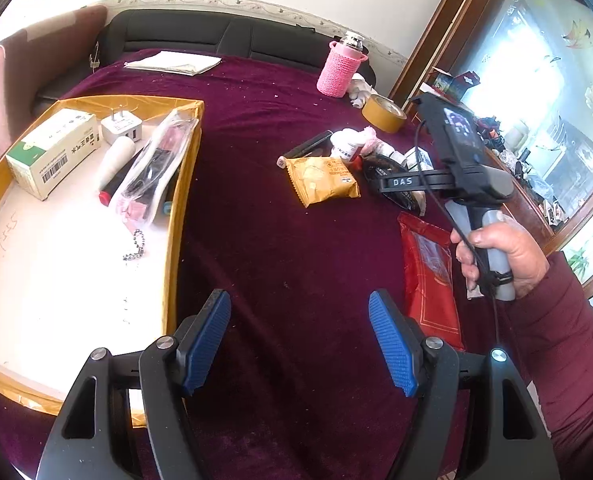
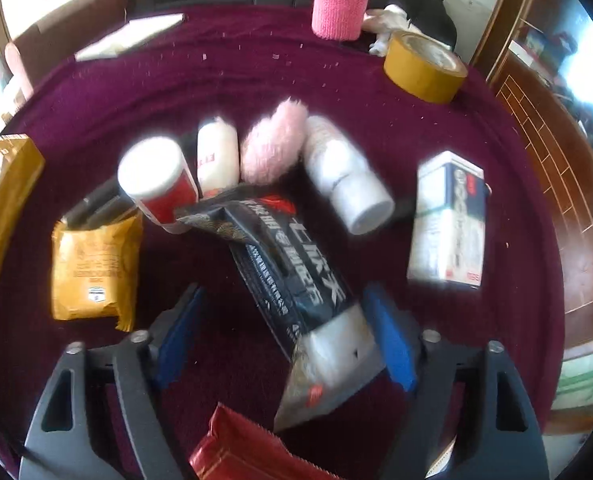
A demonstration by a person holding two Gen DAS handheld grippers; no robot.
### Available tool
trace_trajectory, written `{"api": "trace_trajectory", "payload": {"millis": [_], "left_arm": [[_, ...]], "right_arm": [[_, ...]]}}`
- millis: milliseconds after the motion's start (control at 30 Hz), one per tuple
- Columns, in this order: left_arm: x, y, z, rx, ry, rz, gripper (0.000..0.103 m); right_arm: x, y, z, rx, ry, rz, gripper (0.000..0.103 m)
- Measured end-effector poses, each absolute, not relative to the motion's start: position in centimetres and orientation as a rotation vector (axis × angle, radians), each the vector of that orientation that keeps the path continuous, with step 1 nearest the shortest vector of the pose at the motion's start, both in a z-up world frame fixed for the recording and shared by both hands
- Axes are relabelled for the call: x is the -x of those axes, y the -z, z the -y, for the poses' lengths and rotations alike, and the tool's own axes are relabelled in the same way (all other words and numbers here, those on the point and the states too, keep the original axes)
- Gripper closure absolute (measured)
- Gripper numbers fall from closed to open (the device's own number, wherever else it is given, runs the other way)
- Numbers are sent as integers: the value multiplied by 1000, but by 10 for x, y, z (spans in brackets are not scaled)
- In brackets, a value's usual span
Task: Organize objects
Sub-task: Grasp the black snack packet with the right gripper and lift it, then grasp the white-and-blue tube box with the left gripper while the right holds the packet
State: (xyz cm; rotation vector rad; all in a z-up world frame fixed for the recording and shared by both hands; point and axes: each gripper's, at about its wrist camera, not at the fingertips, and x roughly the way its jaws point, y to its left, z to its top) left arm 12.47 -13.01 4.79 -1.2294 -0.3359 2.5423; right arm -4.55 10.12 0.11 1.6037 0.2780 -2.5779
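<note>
My right tongs [image 2: 284, 344] hung over the loose pile on the maroon-covered counter [image 1: 296, 248], and the black sachet [image 2: 292, 276] lay right between their blue pads. Its long axis ran on a slant, from the far left by the red-and-white jar [image 2: 156, 184] down to its pale end near me, and that pale end sat against my right-side pad [image 2: 392, 344]. The left-side pad stood clear of it, with bare cloth between. So those tongs were part-spread, not yet pinching anything.

My left tongs [image 1: 300, 344] were spread over bare cloth with nothing between them, just beside the yellow-edged tray [image 1: 184, 184] where the sorted things lay. The sachet lay well off to their right, so I judged the right hand the nearer one. The grip, I reckoned, would turn on squaring the pads across the sachet's narrow width, since its slant left one side unsupported.
</note>
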Motion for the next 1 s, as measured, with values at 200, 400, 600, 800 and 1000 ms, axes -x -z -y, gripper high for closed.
{"api": "trace_trajectory", "payload": {"millis": [200, 400, 600, 800, 1000], "left_arm": [[-125, -43, 147, 1217, -2524, 408, 37], [-126, -45, 156, 1207, -2542, 418, 37], [-129, -48, 158, 1197, -2554, 405, 37], [-123, -61, 146, 1205, -2539, 349, 37], [-106, -79, 93, 1178, -2441, 205, 36]], "right_arm": [[51, 0, -100, -1643, 2605, -243, 66], [50, -4, -112, -1620, 2588, -76, 77], [28, -29, -126, -1455, 2555, 118, 76], [-13, -48, -151, -1310, 2469, 373, 76], [-64, -60, -209, -1186, 2505, 619, 76]]}}
